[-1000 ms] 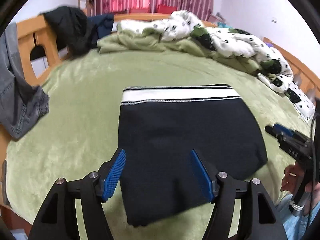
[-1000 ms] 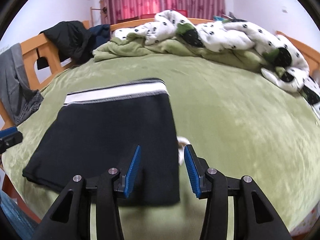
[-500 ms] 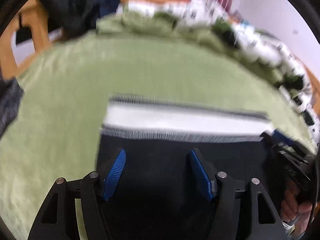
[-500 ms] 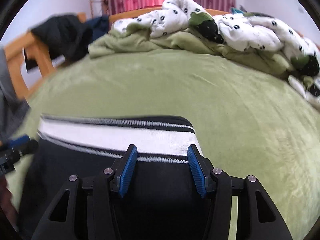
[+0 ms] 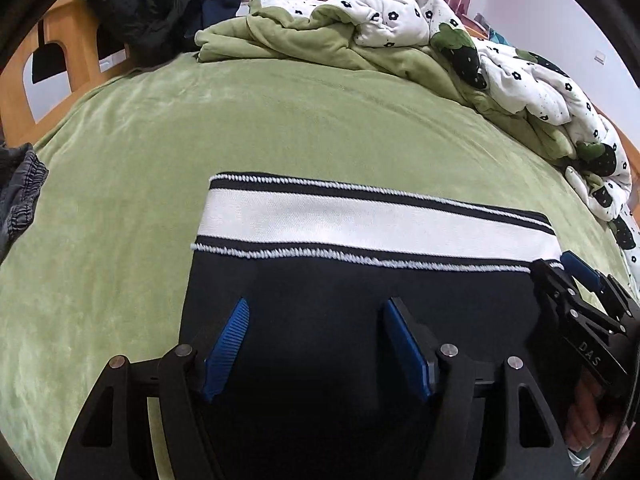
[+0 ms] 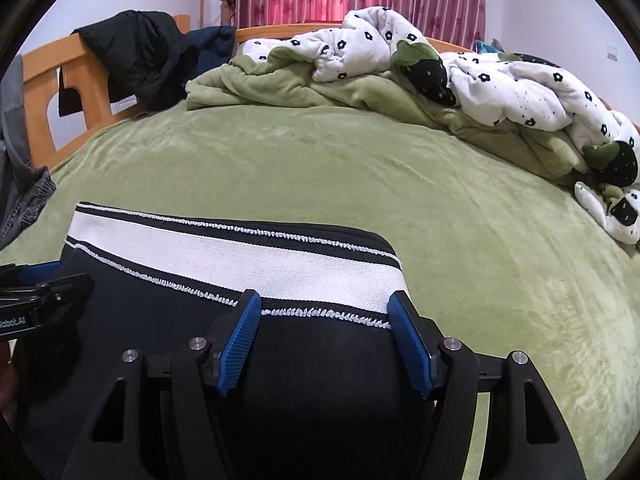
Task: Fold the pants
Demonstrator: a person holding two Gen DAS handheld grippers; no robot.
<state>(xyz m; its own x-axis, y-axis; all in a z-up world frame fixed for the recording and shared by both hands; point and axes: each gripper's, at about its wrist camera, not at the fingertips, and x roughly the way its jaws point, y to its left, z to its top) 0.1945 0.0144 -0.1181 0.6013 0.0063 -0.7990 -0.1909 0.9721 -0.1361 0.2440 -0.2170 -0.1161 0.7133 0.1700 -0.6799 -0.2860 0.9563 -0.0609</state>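
The folded black pants [image 5: 340,292] lie flat on the green bed, their white waistband [image 5: 360,220] with black and white stripes at the far edge. My left gripper [image 5: 316,312] is open and empty, low over the black cloth near the pants' left side. My right gripper [image 6: 324,300] is open and empty over the pants [image 6: 160,304] at their right end, fingertips at the waistband [image 6: 240,256]. The right gripper also shows at the right edge of the left wrist view [image 5: 576,280], by the waistband's right corner.
A green bedspread [image 6: 440,184] covers the bed. A rumpled green and white flowered quilt [image 6: 400,64] lies along the far side. Dark jackets [image 6: 140,48] hang on the wooden bed frame [image 6: 44,92]. Grey trousers [image 5: 20,196] hang at the left edge.
Both grippers moved forward and lower over the pants toward the waistband. The right gripper opened wider. The pants lie where they were.
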